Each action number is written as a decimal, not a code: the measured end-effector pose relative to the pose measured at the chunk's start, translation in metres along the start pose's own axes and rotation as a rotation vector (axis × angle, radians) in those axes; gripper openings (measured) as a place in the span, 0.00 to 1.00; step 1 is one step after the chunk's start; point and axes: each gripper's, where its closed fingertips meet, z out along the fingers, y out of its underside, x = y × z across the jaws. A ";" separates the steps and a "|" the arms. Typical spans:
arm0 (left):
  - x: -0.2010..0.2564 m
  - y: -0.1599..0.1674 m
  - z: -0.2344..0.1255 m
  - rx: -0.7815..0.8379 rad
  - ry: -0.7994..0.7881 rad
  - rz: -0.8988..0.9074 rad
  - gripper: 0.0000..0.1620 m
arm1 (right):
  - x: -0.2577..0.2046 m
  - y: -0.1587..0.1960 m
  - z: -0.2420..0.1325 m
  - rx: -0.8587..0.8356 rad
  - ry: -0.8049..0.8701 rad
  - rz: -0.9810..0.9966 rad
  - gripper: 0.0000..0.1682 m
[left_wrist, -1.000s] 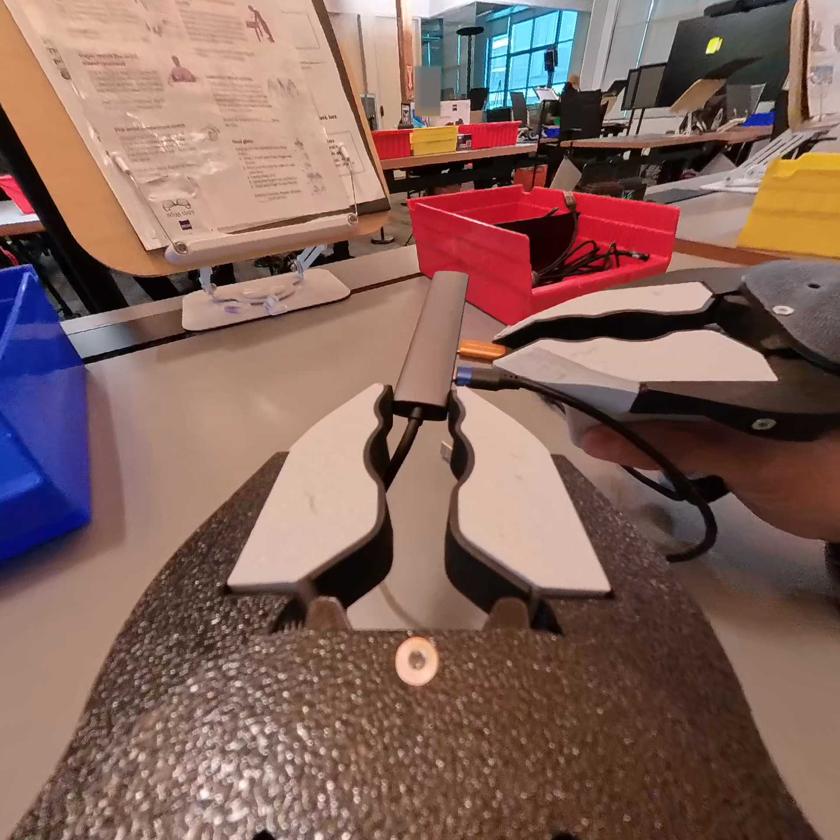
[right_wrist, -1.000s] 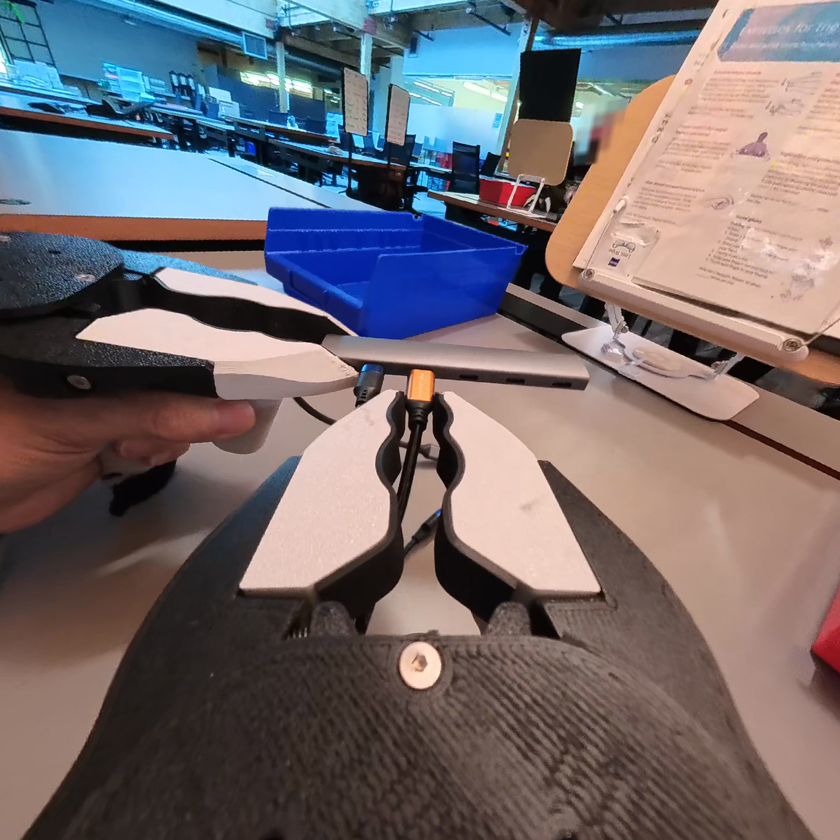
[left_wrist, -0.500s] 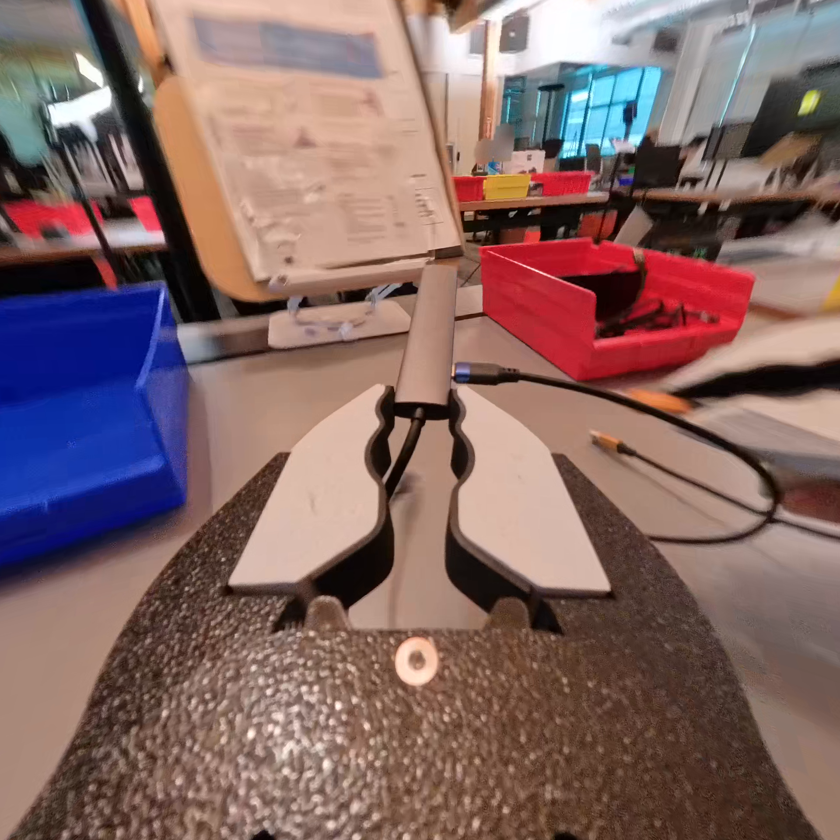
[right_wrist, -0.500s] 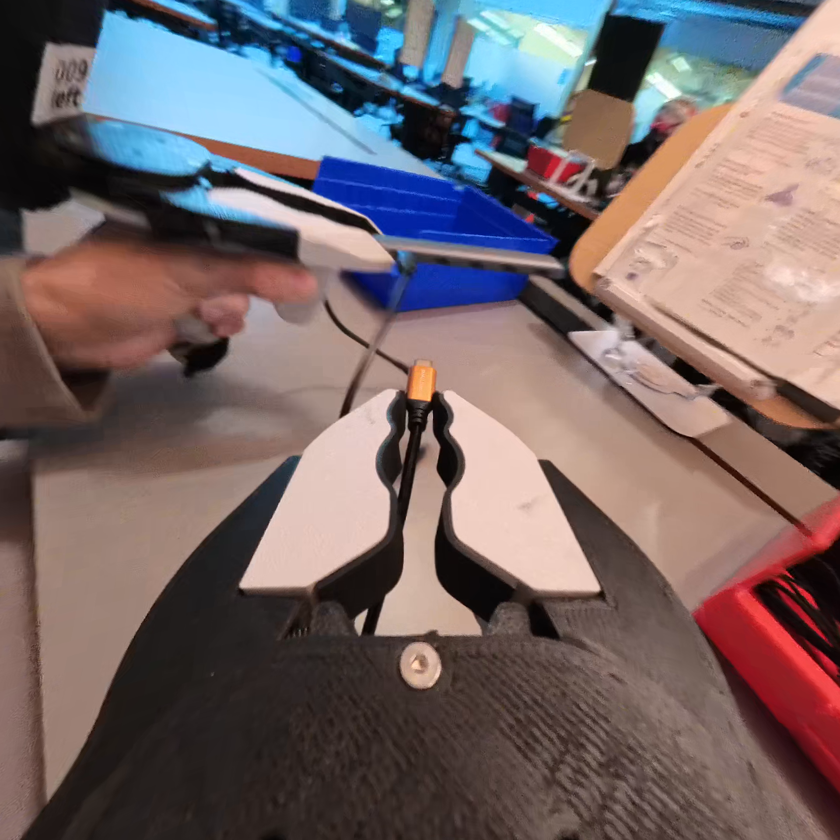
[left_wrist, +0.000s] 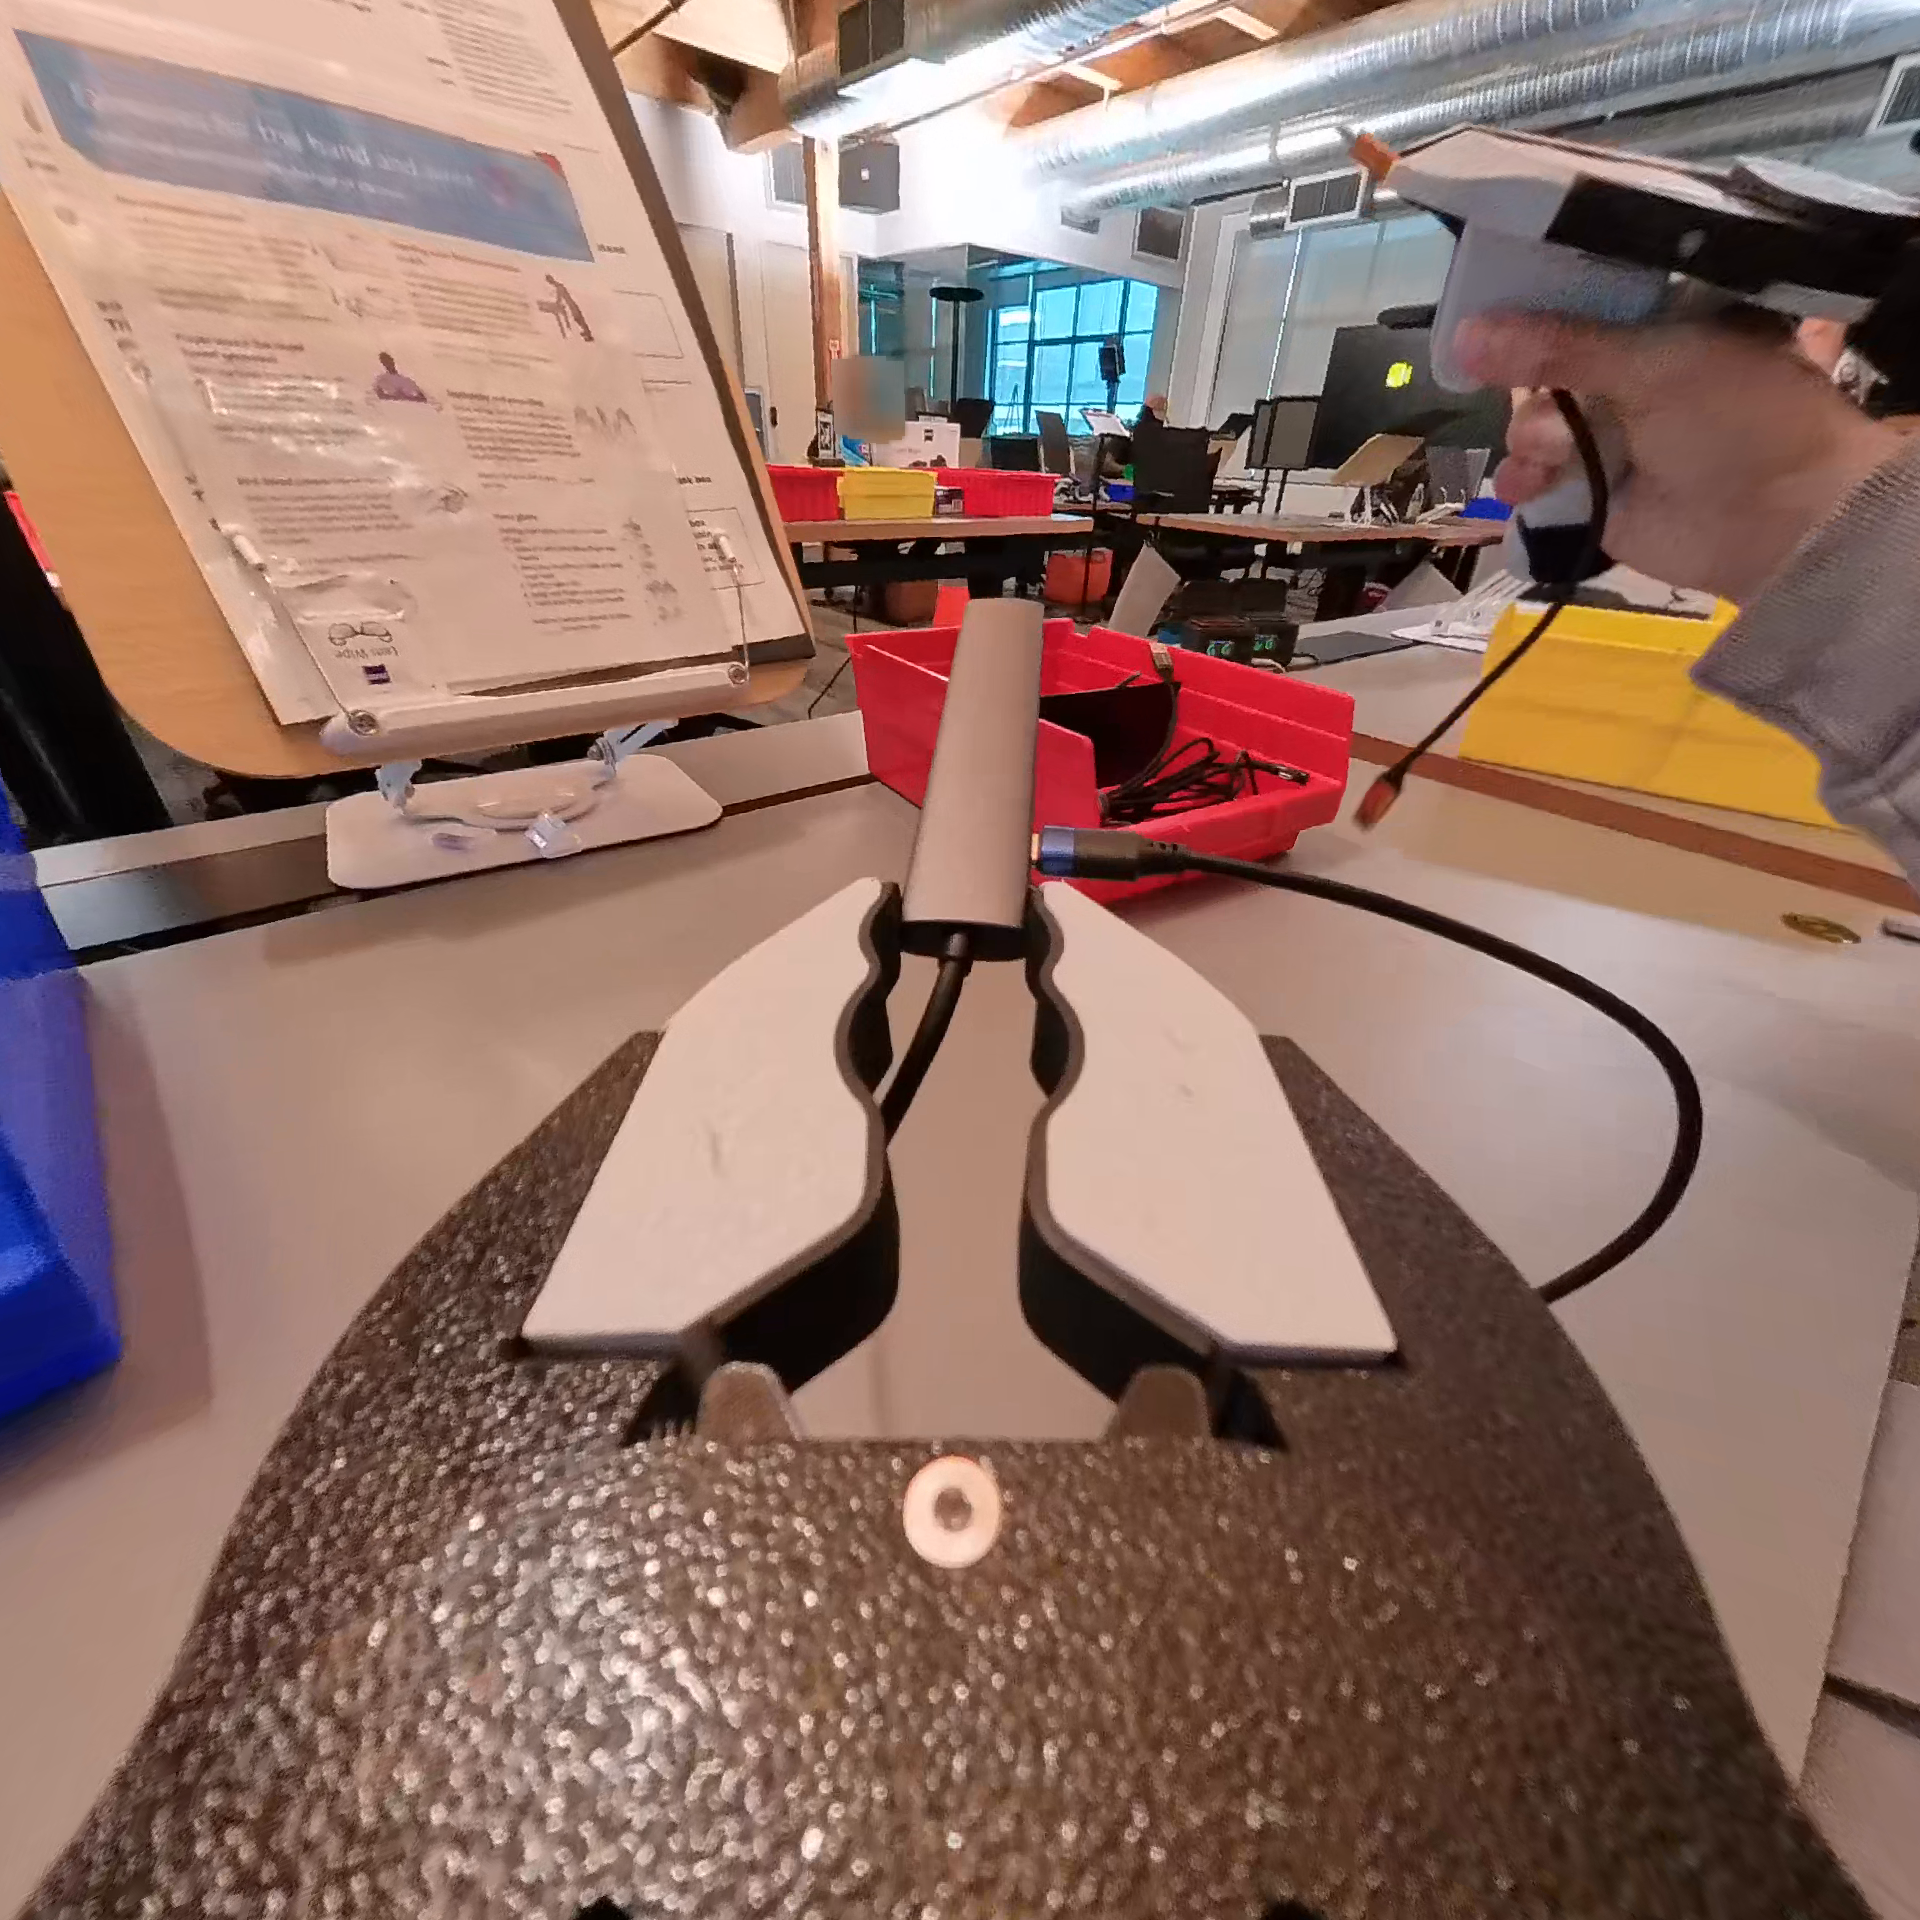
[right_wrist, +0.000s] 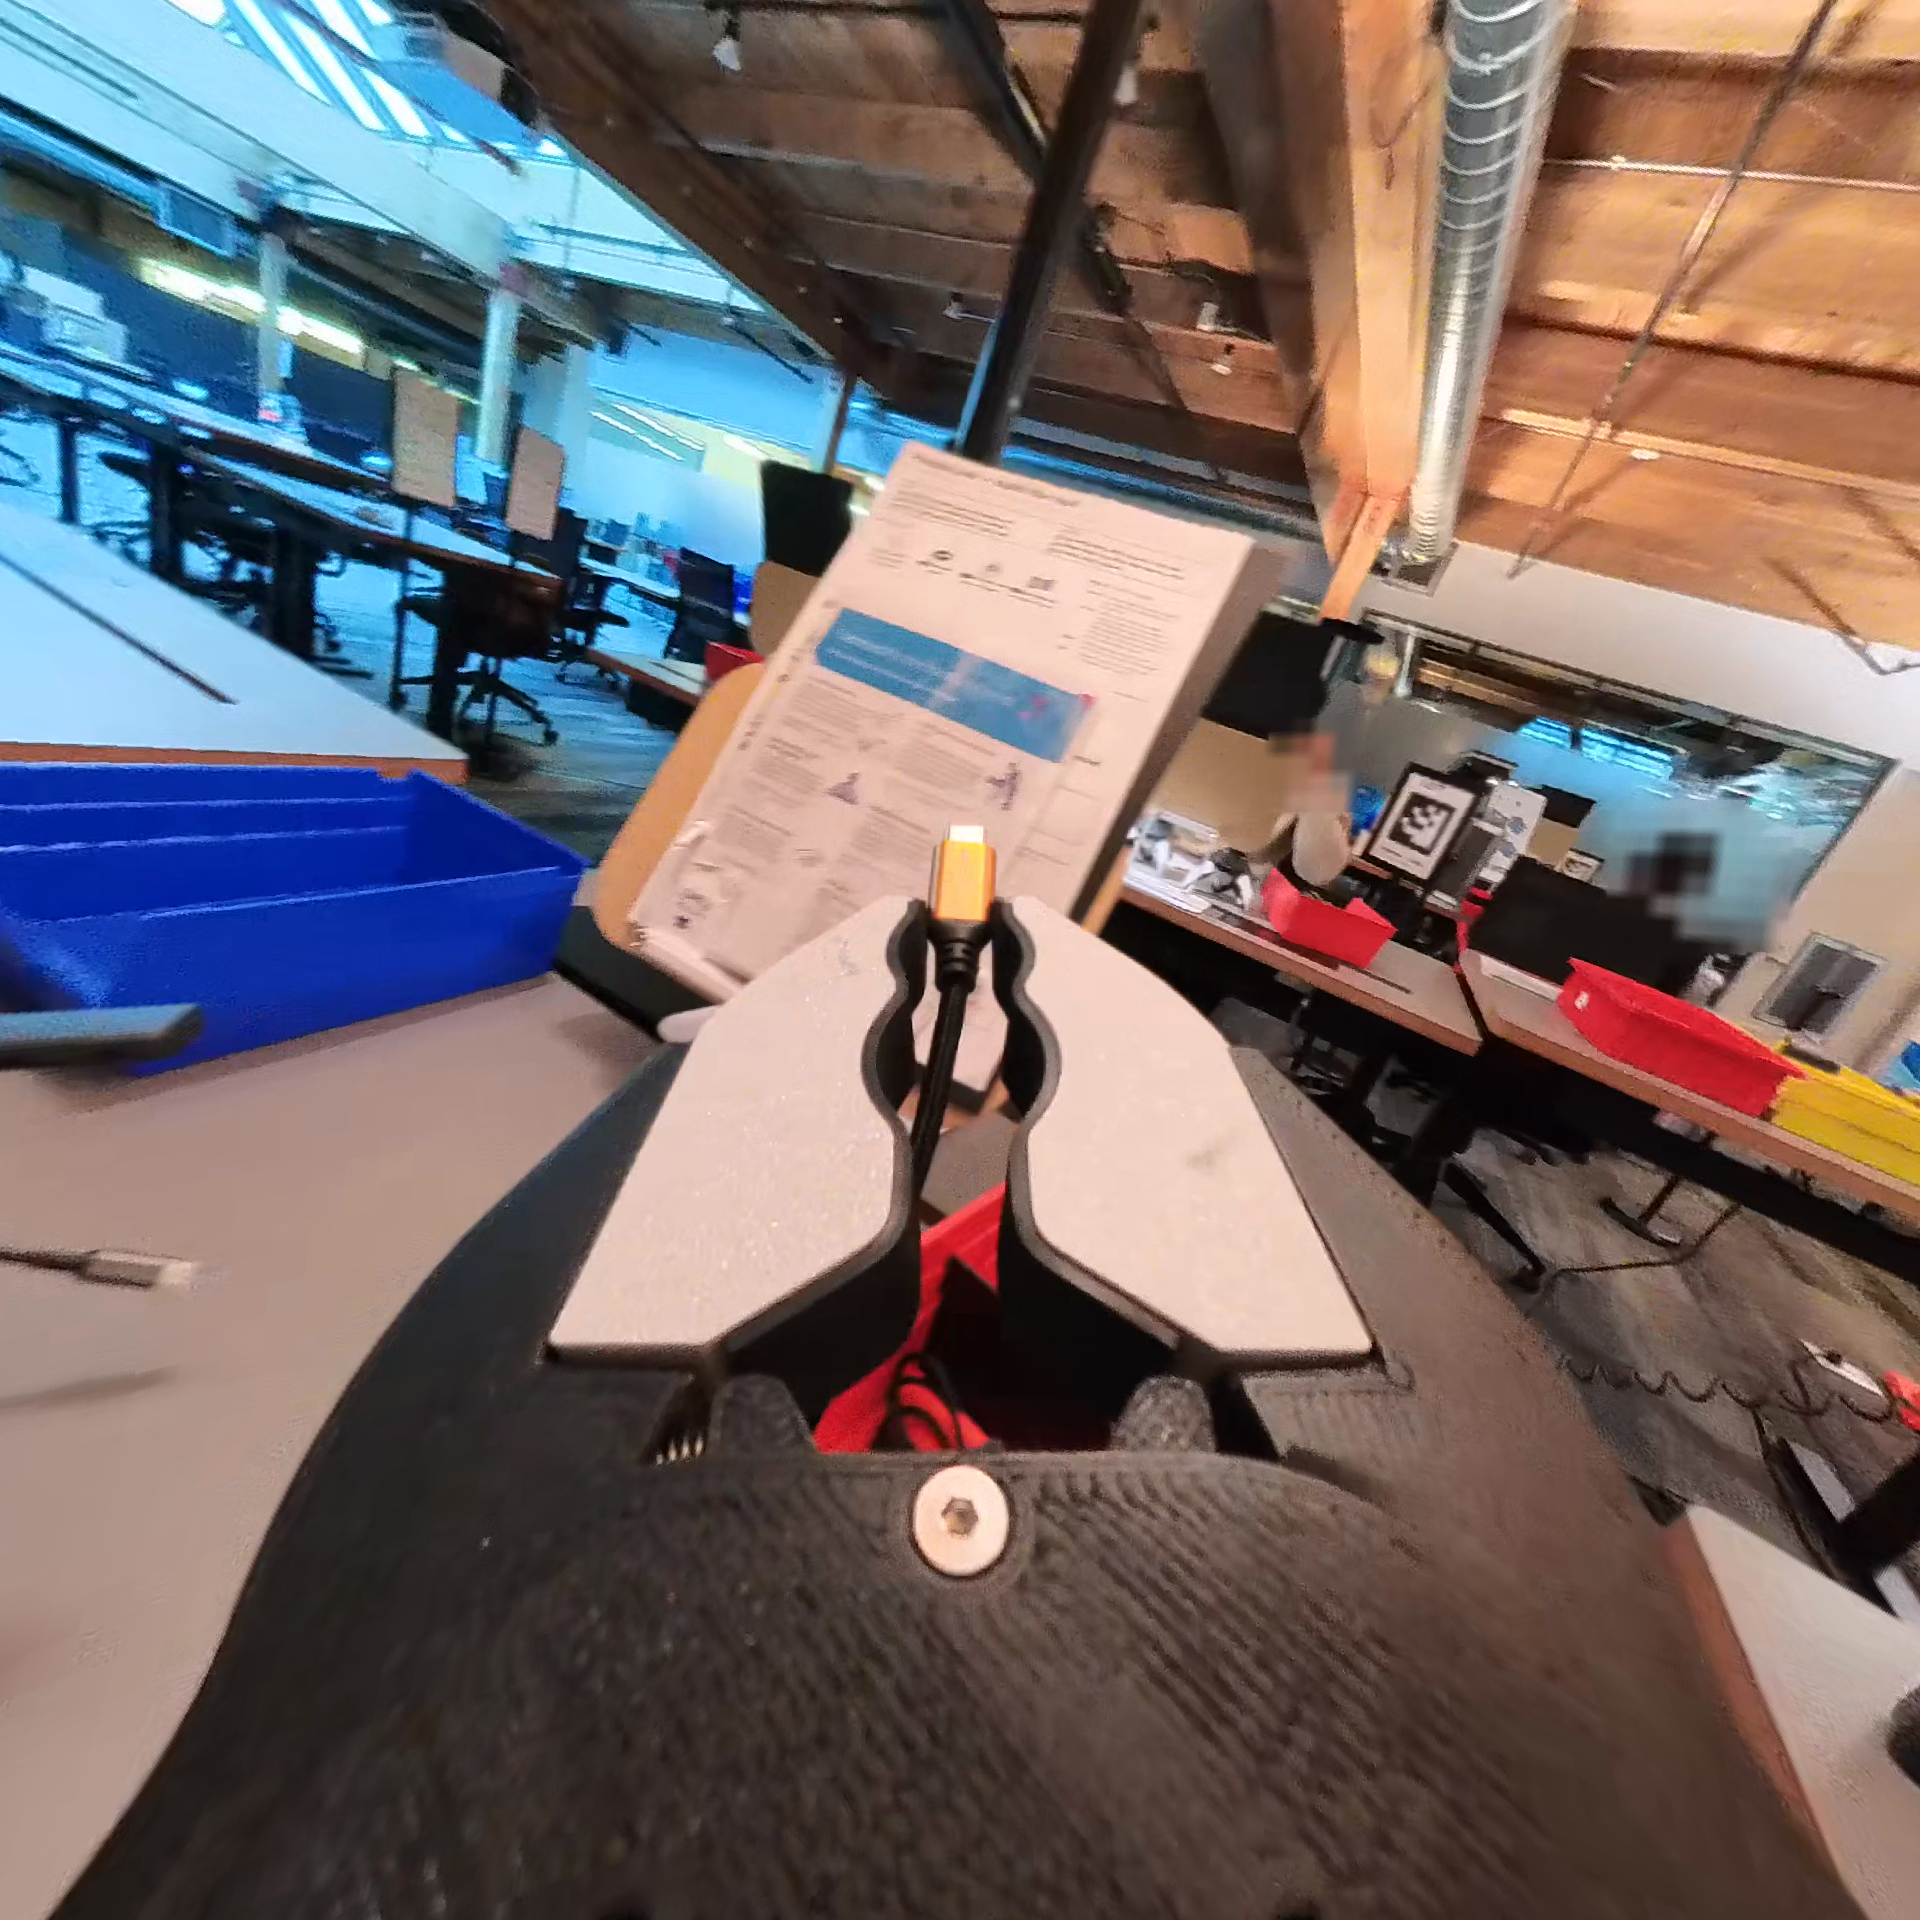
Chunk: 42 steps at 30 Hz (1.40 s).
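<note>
L gripper is clamped on the near end of a slim grey hub, which sticks out fwd past the fingertips and tilts up, clear of the grey table. The hub's own black lead drops back between the 2 fingers. A blue-tipped plug sits in the hub's right side just beyond the fingertips; its black cable arcs right of the hub and down onto the table.

R gripper is pinched on an orange plug, metal tip pointing up past the fingertips, its black cord running down between the fingers. In the left wrist view that gripper is held high, up and right of the hub, well apart from it, hand under it; the cord hangs down to a 2nd orange end, blurred, prob. hanging just above the table.

Behind the hub, near it: red bin w/ black cables inside. Left of and behind the hub: document stand w/ printed sheets. Far left of the hub: blue bin. Right of the red bin: yellow bin.
</note>
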 end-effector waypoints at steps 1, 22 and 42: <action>-0.002 0.000 -0.001 -0.001 -0.001 -0.002 0.14 | 0.011 0.000 0.004 0.006 -0.005 0.019 0.07; -0.008 0.022 0.005 -0.052 0.011 -0.029 0.14 | 0.074 0.124 0.057 -0.144 0.068 0.210 0.07; -0.009 0.027 0.007 -0.067 0.012 -0.047 0.14 | 0.002 0.159 0.036 -0.748 -0.160 -0.156 0.40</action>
